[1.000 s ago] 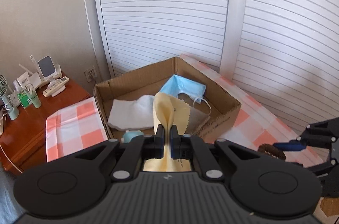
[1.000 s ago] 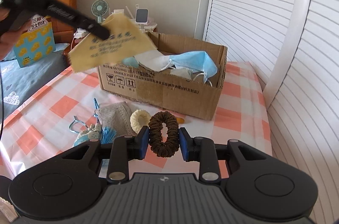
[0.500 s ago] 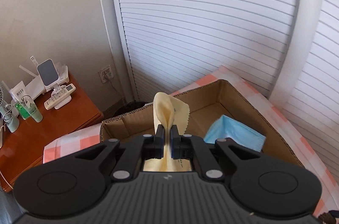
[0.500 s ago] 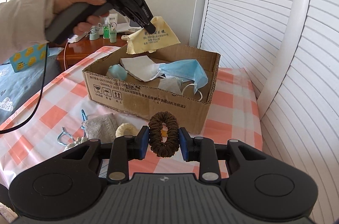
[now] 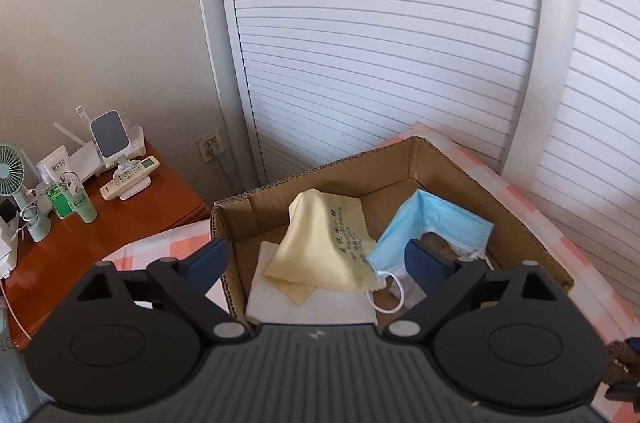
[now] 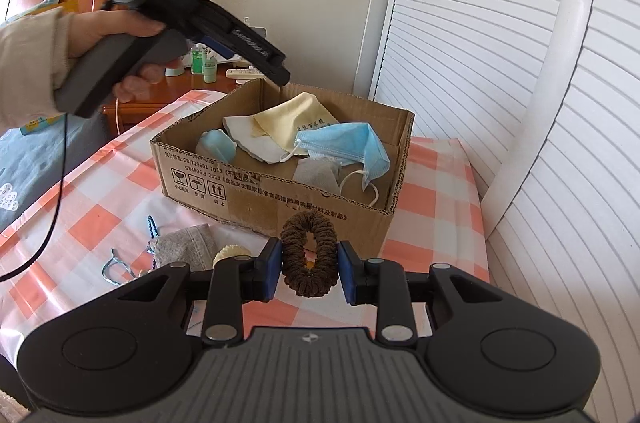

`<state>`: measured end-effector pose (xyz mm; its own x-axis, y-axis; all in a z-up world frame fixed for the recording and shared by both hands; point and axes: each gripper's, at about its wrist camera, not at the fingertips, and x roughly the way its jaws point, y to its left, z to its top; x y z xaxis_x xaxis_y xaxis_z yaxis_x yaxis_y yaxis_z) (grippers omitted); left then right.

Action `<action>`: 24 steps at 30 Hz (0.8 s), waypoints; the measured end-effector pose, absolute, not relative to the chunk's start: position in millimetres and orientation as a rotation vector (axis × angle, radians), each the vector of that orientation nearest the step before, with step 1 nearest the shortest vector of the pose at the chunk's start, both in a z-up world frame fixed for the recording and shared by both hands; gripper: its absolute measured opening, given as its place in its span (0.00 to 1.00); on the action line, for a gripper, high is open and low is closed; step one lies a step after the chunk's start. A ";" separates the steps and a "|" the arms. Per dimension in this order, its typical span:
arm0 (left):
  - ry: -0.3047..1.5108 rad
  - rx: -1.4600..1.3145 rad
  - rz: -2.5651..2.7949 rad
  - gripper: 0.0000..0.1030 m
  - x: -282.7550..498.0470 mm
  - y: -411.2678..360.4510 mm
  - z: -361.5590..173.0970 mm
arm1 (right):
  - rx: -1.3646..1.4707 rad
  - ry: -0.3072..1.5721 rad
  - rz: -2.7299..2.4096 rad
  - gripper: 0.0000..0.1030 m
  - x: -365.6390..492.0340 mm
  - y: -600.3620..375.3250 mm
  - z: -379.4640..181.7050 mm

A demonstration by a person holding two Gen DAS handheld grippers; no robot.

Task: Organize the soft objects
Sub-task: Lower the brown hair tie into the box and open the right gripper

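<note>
1. The left gripper [image 5: 316, 259], its jaws just sprung wide, holds nothing.
2. The yellow cloth [image 5: 324, 247], clamped earlier, now lies in the cardboard box [image 5: 520, 223].
3. The right gripper [image 6: 308, 269] grips a brown scrunchie [image 6: 310, 255].

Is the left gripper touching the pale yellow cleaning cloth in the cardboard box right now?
Apart. The left wrist view shows the left gripper with jaws just opened wide, and the pale yellow cleaning cloth lying free in the cardboard box, clear of both pads.
</note>
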<state>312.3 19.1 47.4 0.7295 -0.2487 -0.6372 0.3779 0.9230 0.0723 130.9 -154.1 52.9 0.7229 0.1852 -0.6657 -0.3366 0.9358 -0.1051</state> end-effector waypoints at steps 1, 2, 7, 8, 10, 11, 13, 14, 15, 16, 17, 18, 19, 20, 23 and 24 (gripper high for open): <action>0.660 0.209 -0.353 0.93 301.4 21.2 50.9 | -0.226 0.705 0.291 0.33 130.9 -152.6 54.1; 0.653 0.214 -0.358 0.93 291.8 22.8 53.5 | -0.227 0.702 0.290 0.33 130.8 -151.1 55.6; 0.637 0.235 -0.353 0.97 232.0 33.6 62.1 | -0.200 0.690 0.294 0.34 137.5 -148.9 66.6; 0.631 0.232 -0.346 0.98 220.5 36.1 61.7 | -0.199 0.685 0.295 0.34 139.7 -148.0 68.9; 0.624 0.241 -0.333 0.99 196.1 39.8 58.7 | -0.194 0.679 0.301 0.34 146.7 -145.1 73.5; 0.624 0.254 -0.321 0.99 186.3 40.9 56.5 | -0.187 0.679 0.309 0.34 151.2 -143.6 75.5; 0.626 0.260 -0.306 0.99 166.4 43.4 51.1 | -0.178 0.678 0.317 0.34 161.7 -139.3 77.6; 0.633 0.256 -0.305 0.99 158.8 44.5 48.3 | -0.178 0.680 0.321 0.34 166.7 -136.9 77.7; 0.637 0.247 -0.303 0.99 152.2 45.6 45.7 | -0.177 0.682 0.323 0.34 172.7 -132.9 76.5; 0.640 0.234 -0.297 0.99 146.9 47.4 43.8 | -0.178 0.685 0.324 0.34 177.9 -129.3 75.1; 0.640 0.222 -0.288 0.99 141.3 49.0 42.0 | -0.182 0.690 0.326 0.34 182.5 -125.9 73.4; 0.638 0.211 -0.278 0.99 136.7 50.3 40.3 | -0.183 0.694 0.327 0.34 186.5 -122.7 71.6; 0.636 0.205 -0.271 0.99 131.9 51.0 38.4 | -0.183 0.697 0.330 0.34 190.7 -119.0 69.9; 0.635 0.208 -0.268 0.99 129.4 50.8 36.0 | -0.182 0.701 0.338 0.34 194.3 -115.4 68.7; 0.652 0.186 -0.249 0.99 125.2 51.4 29.1 | -0.186 0.705 0.352 0.34 204.9 -103.9 67.0; 0.661 0.169 -0.245 0.99 124.7 52.5 27.6 | -0.187 0.707 0.355 0.34 209.8 -100.0 66.8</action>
